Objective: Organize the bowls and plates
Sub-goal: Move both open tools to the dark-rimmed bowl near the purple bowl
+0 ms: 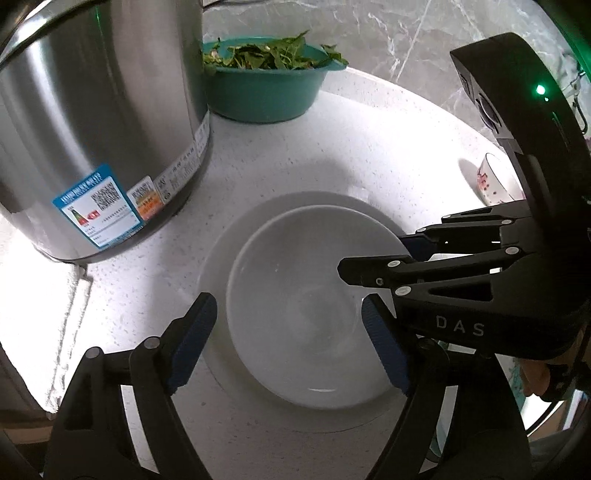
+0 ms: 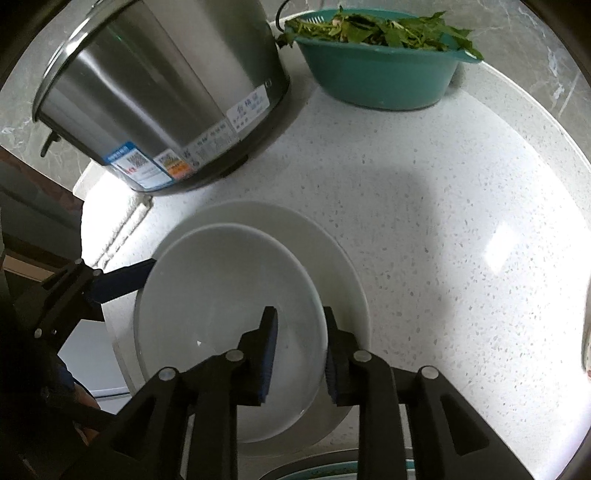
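Left wrist view. White bowl [image 1: 295, 306] nested in white plate [image 1: 221, 254], both on speckled white counter [image 1: 295, 158]. Left gripper [image 1: 291, 339] spread wide, blue-padded fingers [image 1: 192, 343] standing either side of the bowl, outside its rim; contact with the rim not clear. Right gripper [image 1: 391, 254] reaching in from the right of the bowl, one finger above the rim, another behind it; how far apart, cannot tell from here. Steel cooker [image 1: 99, 122] with labels, behind and left of the bowl, apart from the plate. Teal basin [image 1: 262, 92] of green leaves [image 1: 273, 53] beyond the bowl, just beside the cooker. Patterned cup [image 1: 495, 181] to the right of the bowl, partly hidden by the right gripper's body.

Right wrist view. Bowl [image 2: 221, 306] in plate [image 2: 332, 266], seen from its right side. Right gripper [image 2: 301, 354] straddling the bowl's near-right rim: one finger inside the bowl, the other outside over the plate. Fingers partly parted, a gap showing between pads [image 2: 271, 354] and rim; not pinching. Left gripper [image 2: 122, 280] at the far-left rim of the bowl, one blue pad pointing at the rim, its tip at or just short of it; the second finger out of sight. Cooker [image 2: 155, 99] behind the bowl, basin [image 2: 380, 77] with leaves [image 2: 384, 31] behind and right of it. Counter [image 2: 443, 221] bare to the right of the plate.
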### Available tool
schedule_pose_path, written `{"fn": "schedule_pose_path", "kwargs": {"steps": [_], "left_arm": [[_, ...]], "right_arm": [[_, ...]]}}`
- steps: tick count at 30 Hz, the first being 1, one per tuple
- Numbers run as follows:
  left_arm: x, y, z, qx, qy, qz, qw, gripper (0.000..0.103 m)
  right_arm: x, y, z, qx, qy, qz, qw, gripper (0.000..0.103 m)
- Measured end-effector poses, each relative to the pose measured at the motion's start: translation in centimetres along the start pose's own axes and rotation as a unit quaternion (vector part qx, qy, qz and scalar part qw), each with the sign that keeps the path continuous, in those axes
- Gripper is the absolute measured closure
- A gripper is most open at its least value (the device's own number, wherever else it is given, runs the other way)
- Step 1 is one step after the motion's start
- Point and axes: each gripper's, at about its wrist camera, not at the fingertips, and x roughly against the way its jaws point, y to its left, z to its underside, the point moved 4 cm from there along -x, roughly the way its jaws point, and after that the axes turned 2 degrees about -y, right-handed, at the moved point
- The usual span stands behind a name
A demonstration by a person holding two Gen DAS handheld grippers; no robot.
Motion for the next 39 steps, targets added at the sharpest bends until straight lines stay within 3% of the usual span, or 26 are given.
{"fn": "schedule_pose_path", "kwargs": {"steps": [2,6,8,9,10,15,20,23,25,28,34,39], "left_arm": [[0.5,0.3,-0.2,0.005,-0.003,0.001,1.0000,0.023],[1.8,1.3,-0.9,0.018,-0.011,0.008,0.9997,0.019],[2.6,1.3,-1.8,0.025,-0.015,0.024,0.9993,0.008],[2.9,1.1,-2.3,0.026,-0.015,0.033,0.9990,0.000],[3.1,0.7,-3.1,0.025,-0.014,0.042,0.9987,0.000],[4.3,-4.3,-8.4,-0.027,-0.018,0.089,0.9955,0.000],[4.0,-12.5,-13.8,-0.134,-0.038,0.109,0.9843,0.000],[1.6,-18.0,-16.6,-0.179,-0.021,0.116,0.9769,0.000],[-0.8,-21.1,-18.3,-0.175,0.004,0.131,0.9758,0.000],[-4.8,-25.4,-20.4,-0.190,0.028,0.111,0.9752,0.000],[-13.1,-32.2,-21.5,-0.249,0.071,0.093,0.9615,0.000],[-17.7,-33.9,-21.4,-0.254,0.095,0.088,0.9584,0.001]], "right_arm": [[0.4,0.0,-0.2,0.004,-0.005,0.003,1.000,0.072],[1.7,0.0,-0.5,-0.002,-0.022,-0.005,1.000,0.051],[3.4,-0.4,-0.8,-0.016,-0.039,-0.016,0.999,0.039],[4.7,-0.9,-0.9,-0.023,-0.057,-0.016,0.998,0.025],[6.0,-1.5,-0.9,-0.031,-0.077,-0.018,0.996,0.014],[12.6,-7.4,0.0,-0.107,-0.152,-0.030,0.982,0.006],[19.6,-17.8,4.0,-0.214,-0.214,0.006,0.953,0.002],[22.2,-24.0,7.5,-0.278,-0.226,0.032,0.933,0.002],[22.9,-28.1,10.0,-0.315,-0.224,0.047,0.921,0.002],[23.0,-32.4,12.4,-0.345,-0.213,0.070,0.912,0.002],[20.1,-37.2,14.8,-0.401,-0.188,0.048,0.895,0.002],[17.3,-38.5,14.6,-0.405,-0.166,0.041,0.898,0.008]]}}
